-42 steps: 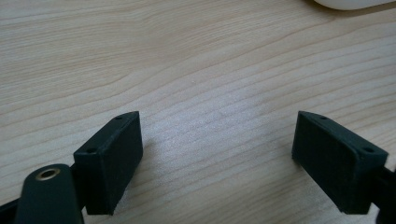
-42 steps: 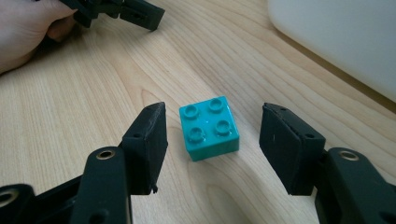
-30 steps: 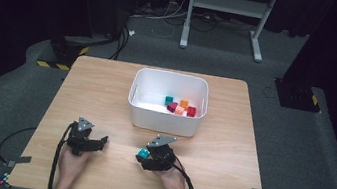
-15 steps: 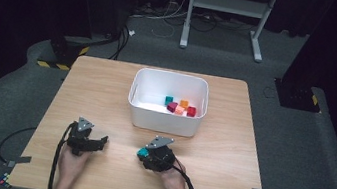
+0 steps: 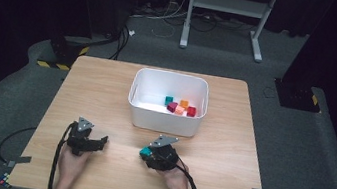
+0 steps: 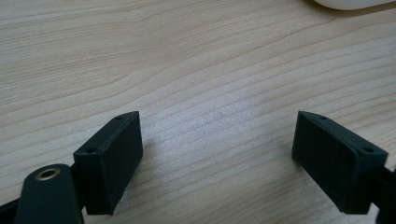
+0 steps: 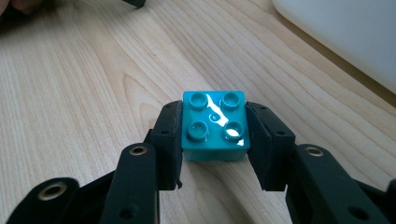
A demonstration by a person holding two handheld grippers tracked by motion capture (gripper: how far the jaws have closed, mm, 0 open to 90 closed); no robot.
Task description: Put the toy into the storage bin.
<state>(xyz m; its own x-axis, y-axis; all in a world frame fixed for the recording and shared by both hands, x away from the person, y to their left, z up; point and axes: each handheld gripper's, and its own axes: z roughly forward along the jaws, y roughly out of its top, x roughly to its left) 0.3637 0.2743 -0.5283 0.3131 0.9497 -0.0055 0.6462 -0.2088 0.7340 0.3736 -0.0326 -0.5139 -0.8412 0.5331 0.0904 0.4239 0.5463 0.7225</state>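
Observation:
A teal four-stud brick (image 7: pixel 215 126) rests on the wooden table (image 5: pixel 105 95) between the pads of my right gripper (image 7: pixel 215 140). The jaws have just been closing and both pads now press on the brick's sides. From above, that right gripper (image 5: pixel 146 152) sits at the near middle of the table with the teal brick (image 5: pixel 145 150) at its tip. My left gripper (image 5: pixel 101 140) lies to its left, pointing right. In its own view the left gripper (image 6: pixel 217 158) stands wide open over bare wood, nothing between the pads.
A white bin (image 5: pixel 165 119) stands just beyond the grippers, holding several small bricks, among them a red one (image 5: pixel 191 111) and an orange one (image 5: pixel 184 103). Its wall (image 7: pixel 345 32) is close on the right gripper's far right. Cables trail off the near edge.
The right gripper's jaws have closed in on the teal brick. Both hands have kept their places on the table.

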